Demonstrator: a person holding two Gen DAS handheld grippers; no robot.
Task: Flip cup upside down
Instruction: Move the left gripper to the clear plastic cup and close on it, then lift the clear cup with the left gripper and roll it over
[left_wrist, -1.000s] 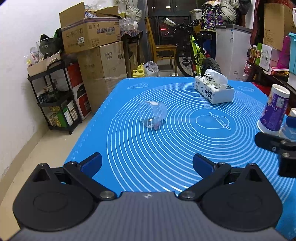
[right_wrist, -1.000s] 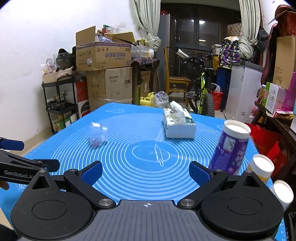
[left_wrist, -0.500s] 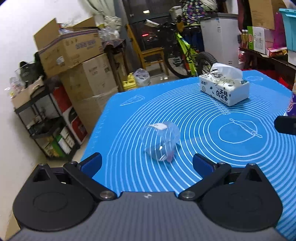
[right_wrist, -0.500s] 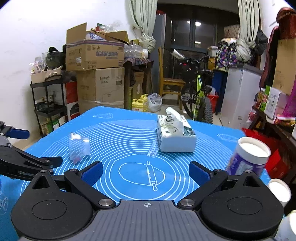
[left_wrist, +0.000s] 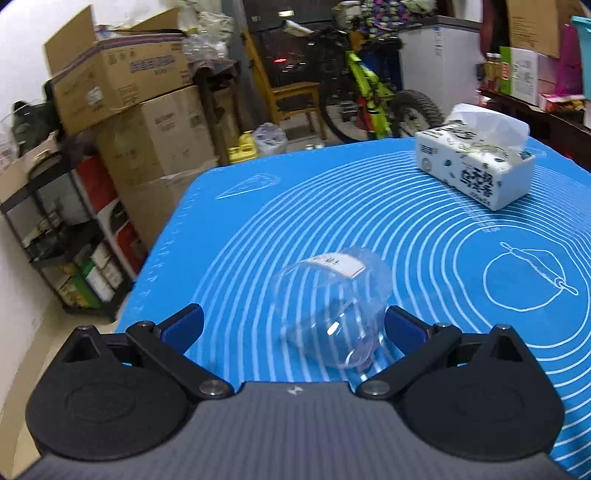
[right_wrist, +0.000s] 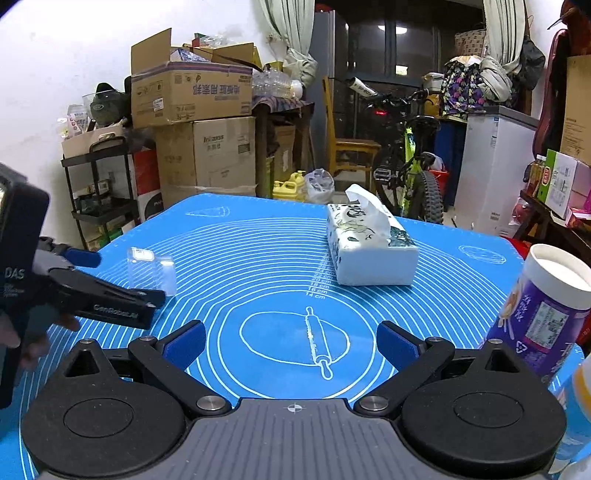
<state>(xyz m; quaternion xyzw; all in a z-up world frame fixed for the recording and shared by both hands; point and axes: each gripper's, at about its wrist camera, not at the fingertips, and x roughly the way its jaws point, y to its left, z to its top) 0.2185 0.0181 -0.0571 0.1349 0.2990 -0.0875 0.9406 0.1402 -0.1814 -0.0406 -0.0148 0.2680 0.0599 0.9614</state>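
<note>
A clear plastic cup (left_wrist: 332, 306) with a white label stands on the blue mat (left_wrist: 369, 206). My left gripper (left_wrist: 293, 325) is open and the cup sits between its blue pads, nearer the right pad (left_wrist: 400, 326). In the right wrist view the same cup (right_wrist: 151, 271) stands at the left, with the left gripper (right_wrist: 122, 278) around it. My right gripper (right_wrist: 291, 339) is open and empty above the rolling-pin drawing in the mat's middle.
A white tissue box (right_wrist: 369, 243) lies at the back of the mat (right_wrist: 258, 251). A purple canister with a white lid (right_wrist: 546, 310) stands at the right edge, with more white-lidded containers below it. Boxes, a shelf and a bicycle stand beyond the table.
My left gripper has moved forward until the cup stands between its open fingers. My right gripper has drifted slightly left and back; the purple canister now sits farther right in its view.
</note>
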